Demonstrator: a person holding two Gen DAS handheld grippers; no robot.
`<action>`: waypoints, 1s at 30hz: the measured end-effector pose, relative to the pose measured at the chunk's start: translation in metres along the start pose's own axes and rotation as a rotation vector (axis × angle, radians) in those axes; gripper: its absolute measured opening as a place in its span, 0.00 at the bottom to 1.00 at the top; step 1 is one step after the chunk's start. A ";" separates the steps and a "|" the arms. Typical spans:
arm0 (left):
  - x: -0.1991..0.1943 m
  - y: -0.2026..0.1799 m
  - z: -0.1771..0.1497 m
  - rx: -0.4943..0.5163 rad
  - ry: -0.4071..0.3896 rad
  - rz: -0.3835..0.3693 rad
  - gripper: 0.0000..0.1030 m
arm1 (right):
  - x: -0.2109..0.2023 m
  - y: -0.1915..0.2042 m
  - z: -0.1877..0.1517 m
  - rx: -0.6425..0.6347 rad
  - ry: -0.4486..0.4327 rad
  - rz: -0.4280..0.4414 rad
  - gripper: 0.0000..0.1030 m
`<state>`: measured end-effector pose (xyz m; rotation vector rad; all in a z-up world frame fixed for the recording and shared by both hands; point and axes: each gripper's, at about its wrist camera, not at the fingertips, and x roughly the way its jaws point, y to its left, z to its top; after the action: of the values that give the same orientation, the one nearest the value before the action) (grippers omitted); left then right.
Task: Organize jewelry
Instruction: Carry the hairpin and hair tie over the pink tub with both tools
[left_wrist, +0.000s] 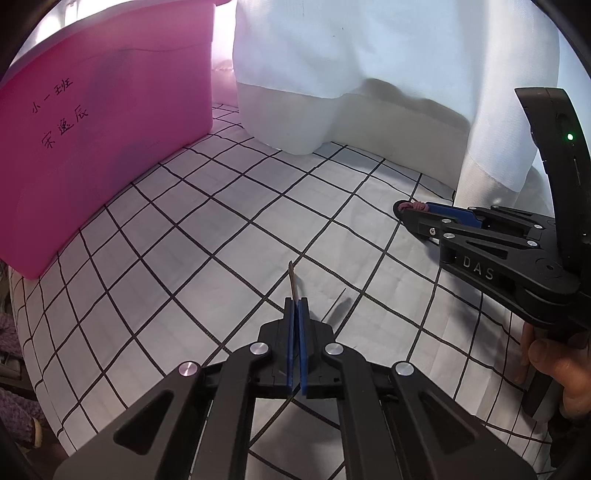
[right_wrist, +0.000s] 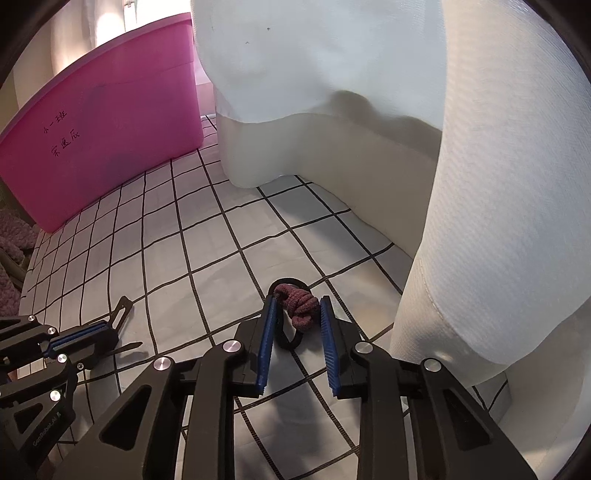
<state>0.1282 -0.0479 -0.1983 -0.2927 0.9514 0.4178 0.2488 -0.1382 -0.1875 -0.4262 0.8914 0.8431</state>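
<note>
My left gripper (left_wrist: 295, 306) is shut on a thin dark hair clip (left_wrist: 293, 282) that sticks out past its blue pads, just above the checked cloth. The clip also shows in the right wrist view (right_wrist: 120, 314), held by the left gripper (right_wrist: 107, 330). My right gripper (right_wrist: 297, 312) is open around a black hair tie with a mauve knitted knot (right_wrist: 299, 304) that lies on the cloth, with its fingers on either side. In the left wrist view the right gripper (left_wrist: 406, 209) is low on the cloth at the right with the knot (left_wrist: 415, 206) at its tip.
A pink plastic bin (left_wrist: 110, 147) with handwritten characters stands at the back left, also in the right wrist view (right_wrist: 103, 129). A white cloth-draped form (left_wrist: 332, 74) (right_wrist: 480, 184) stands at the back and right. The white grid-patterned cloth (left_wrist: 221, 221) covers the surface.
</note>
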 end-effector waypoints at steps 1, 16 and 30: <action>-0.001 0.002 0.000 -0.005 0.000 0.001 0.03 | -0.003 -0.001 -0.001 0.005 -0.003 0.005 0.22; -0.022 0.019 0.000 -0.038 -0.031 -0.011 0.03 | -0.059 0.014 -0.026 0.067 -0.067 0.064 0.22; -0.111 0.039 0.021 -0.076 -0.137 0.018 0.03 | -0.135 0.051 -0.007 0.035 -0.147 0.121 0.22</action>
<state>0.0683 -0.0288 -0.0966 -0.3208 0.8054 0.4850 0.1584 -0.1735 -0.0808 -0.2783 0.8006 0.9560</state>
